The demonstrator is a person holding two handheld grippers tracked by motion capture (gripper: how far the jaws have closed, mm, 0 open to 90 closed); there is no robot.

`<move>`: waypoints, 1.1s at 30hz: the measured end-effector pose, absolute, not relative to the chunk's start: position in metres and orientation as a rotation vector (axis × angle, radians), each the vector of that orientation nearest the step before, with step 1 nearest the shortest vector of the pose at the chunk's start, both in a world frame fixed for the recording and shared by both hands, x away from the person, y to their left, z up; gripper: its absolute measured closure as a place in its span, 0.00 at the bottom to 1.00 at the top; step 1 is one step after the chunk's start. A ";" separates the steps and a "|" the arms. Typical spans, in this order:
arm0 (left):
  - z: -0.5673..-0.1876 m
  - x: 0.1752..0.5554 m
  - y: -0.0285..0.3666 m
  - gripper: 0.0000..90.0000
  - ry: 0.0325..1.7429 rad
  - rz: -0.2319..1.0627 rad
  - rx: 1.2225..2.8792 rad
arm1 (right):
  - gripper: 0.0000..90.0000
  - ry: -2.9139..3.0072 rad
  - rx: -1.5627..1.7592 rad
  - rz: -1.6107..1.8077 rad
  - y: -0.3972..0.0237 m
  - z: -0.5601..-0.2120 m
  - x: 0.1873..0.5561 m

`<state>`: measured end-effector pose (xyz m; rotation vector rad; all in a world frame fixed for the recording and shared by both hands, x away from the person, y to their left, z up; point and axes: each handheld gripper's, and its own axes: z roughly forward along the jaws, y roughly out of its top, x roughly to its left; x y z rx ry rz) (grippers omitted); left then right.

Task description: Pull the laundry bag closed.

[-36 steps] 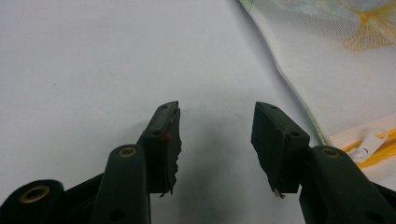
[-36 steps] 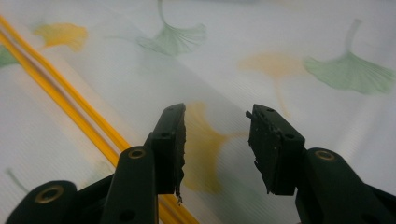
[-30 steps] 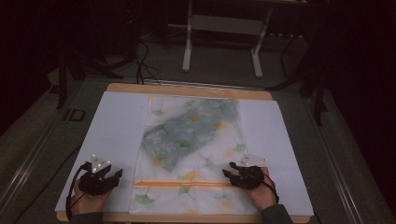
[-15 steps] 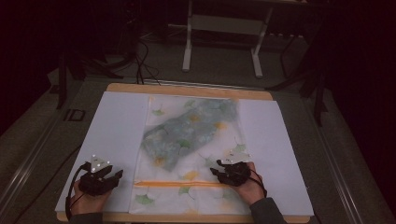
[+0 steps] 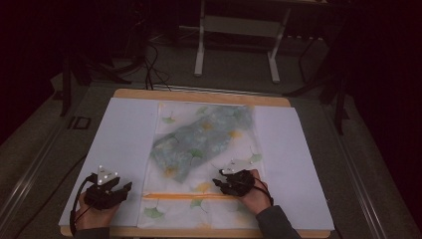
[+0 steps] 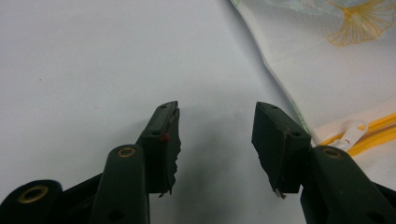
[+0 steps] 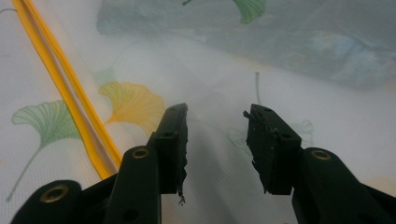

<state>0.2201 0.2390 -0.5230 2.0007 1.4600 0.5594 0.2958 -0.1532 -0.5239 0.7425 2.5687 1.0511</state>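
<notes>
A white mesh bag (image 5: 234,149) printed with ginkgo leaves lies flat in the middle of the table, with a blue-grey cloth (image 5: 199,142) inside it. Its yellow zip (image 5: 184,195) runs across near the front edge. My right gripper (image 5: 217,181) hovers open over the bag just behind the zip, pointing left. In the right gripper view its jaws (image 7: 215,123) hold nothing, with the zip (image 7: 70,88) to the left and the cloth (image 7: 280,42) ahead. My left gripper (image 5: 127,186) rests on the white sheet beside the bag's left edge. Its jaws (image 6: 215,126) have just been opening and are empty, with the zip pull (image 6: 350,133) close at the right.
A white sheet (image 5: 119,144) covers the wooden table (image 5: 199,95), reaching past the bag on both sides. Behind the table a metal stand (image 5: 239,40) and cables sit on the dark floor.
My right gripper has slid left across the bag along the zip, from near the bag's right edge toward its middle. The left gripper has stayed where it was.
</notes>
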 end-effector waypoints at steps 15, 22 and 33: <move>-0.522 0.219 0.239 0.57 1.447 0.550 2.001 | 0.70 2.610 0.667 1.076 -0.125 -0.525 0.295; -0.522 0.220 0.240 0.57 1.448 0.553 2.004 | 0.73 2.615 0.644 1.109 -0.111 -0.525 0.296; -0.522 0.220 0.238 0.60 1.430 0.543 2.019 | 0.73 2.644 0.596 1.117 -0.095 -0.525 0.297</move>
